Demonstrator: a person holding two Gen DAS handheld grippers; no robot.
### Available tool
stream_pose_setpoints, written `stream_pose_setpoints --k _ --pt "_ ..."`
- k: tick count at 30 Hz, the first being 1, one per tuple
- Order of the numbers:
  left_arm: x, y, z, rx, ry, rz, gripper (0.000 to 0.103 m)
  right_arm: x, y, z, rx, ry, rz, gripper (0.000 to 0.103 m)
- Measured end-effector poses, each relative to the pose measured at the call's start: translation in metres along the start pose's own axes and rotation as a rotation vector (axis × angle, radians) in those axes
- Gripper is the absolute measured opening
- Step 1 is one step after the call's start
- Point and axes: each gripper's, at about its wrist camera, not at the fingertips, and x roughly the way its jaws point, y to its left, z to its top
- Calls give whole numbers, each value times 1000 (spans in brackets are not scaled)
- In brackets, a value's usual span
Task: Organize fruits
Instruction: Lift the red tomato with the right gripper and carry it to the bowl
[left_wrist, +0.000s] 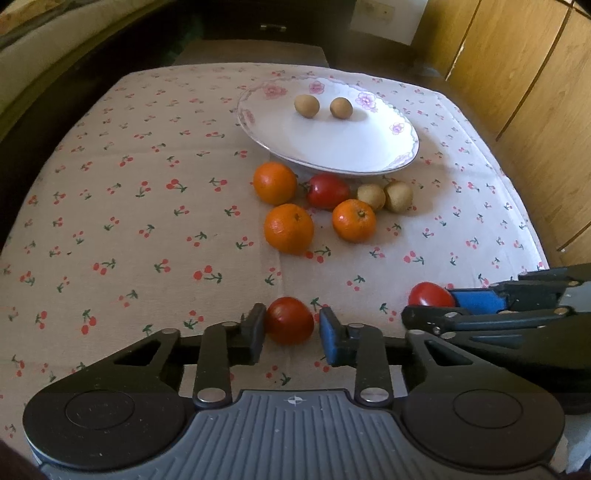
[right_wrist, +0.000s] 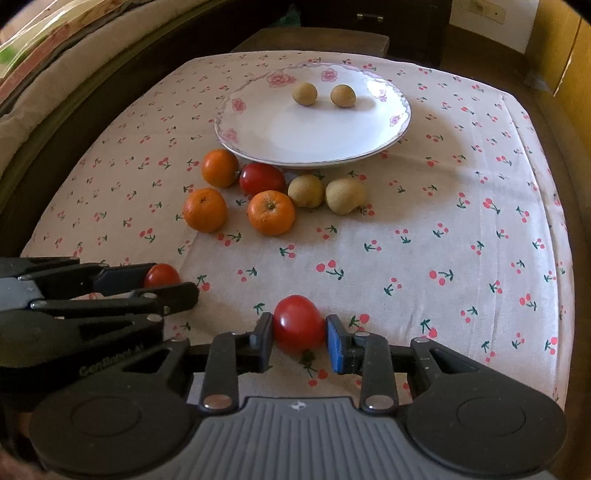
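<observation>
My left gripper is shut on a red tomato low over the cherry-print cloth. My right gripper is shut on a second red tomato, just to the right of the left one. Each gripper shows in the other's view, the right gripper at the right edge and the left gripper at the left. Further back stands a white flowered plate with two small brown fruits on it. In front of the plate lie three oranges, another tomato and two brown fruits.
The cloth-covered table drops off at the right and far sides. A wooden cupboard stands to the right, and a cushioned bench runs along the left. Bare cloth lies to the left of and in front of the fruit pile.
</observation>
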Motion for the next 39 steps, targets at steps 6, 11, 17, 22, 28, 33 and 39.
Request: stream_pose_setpoints --k 6,11,17,22,28,33,39 --pt "-11 0 0 -20 -13 -17 35 -19 -3 -4 24 -37 15 31" --pt "-26 -5 1 -29 -31 -25 35 -38 -2 -4 35 -76 22 31" --pt "-43 -17 17 -7 -78 -32 35 -56 -7 9 57 -146 38 31" --pt "-36 -19 46 -10 -105 -49 35 -50 -16 36 86 -167 36 31" --pt "-16 -9 77 -64 -114 -74 33 -33 -23 67 98 -172 31 31" --pt "6 -3 96 -86 -103 -74 34 -14 -32 89 102 -165 18 31" --pt "28 -6 109 -69 -88 -45 31 9 -42 105 113 -148 -3 31"
